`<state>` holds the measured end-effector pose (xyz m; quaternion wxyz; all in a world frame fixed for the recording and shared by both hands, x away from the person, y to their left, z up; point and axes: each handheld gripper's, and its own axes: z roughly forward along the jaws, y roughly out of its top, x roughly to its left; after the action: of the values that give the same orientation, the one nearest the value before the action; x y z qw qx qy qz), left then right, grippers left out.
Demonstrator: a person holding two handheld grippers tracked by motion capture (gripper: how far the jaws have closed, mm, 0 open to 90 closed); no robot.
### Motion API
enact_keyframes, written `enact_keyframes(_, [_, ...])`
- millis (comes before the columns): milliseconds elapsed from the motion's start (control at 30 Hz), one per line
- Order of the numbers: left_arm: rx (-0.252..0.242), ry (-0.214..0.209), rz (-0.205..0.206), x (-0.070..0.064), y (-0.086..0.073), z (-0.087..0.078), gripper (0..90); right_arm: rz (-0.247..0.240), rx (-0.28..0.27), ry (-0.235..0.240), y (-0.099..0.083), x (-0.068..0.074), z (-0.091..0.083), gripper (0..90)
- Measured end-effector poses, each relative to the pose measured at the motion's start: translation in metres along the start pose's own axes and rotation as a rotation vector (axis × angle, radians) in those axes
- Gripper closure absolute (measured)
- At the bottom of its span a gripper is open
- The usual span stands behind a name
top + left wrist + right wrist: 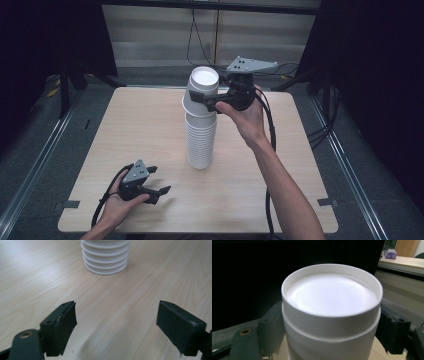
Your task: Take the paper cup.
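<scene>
Two tongs: right tongs (209,102) clamp the top cup (332,312); left tongs (116,325) gape, facing the stack's base (105,258).

The high view looks forward and down from above the person's side, taking in the whole worktop (150,130) from well back. The left gripper view sits low, just above the worktop, looking along the left hand-held gripper (116,322) toward the foot of the cup stack (105,257) ahead of it. The right gripper view rides high, very near the stack's top cup (332,312) between its jaws. All three share that stack.
</scene>
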<state>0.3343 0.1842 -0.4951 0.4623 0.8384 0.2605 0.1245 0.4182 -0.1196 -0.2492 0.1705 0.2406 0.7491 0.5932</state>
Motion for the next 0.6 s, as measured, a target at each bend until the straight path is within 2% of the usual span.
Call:
enact_keyframes(233, [0.002, 0.002, -0.004, 0.001, 0.0, 0.0, 16.1, 0.013, -0.043, -0.001, 0.002, -0.002, -0.004, 20.8])
enact_keyframes(300, [0.002, 0.0, -0.005, 0.001, 0.0, 0.001, 16.1, 0.016, -0.082, 0.008, 0.006, -0.003, -0.008, 20.8])
enact_keyframes(600, [0.003, 0.0, -0.004, 0.001, 0.0, 0.001, 16.1, 0.001, -0.148, 0.016, 0.015, -0.002, -0.017, 20.8])
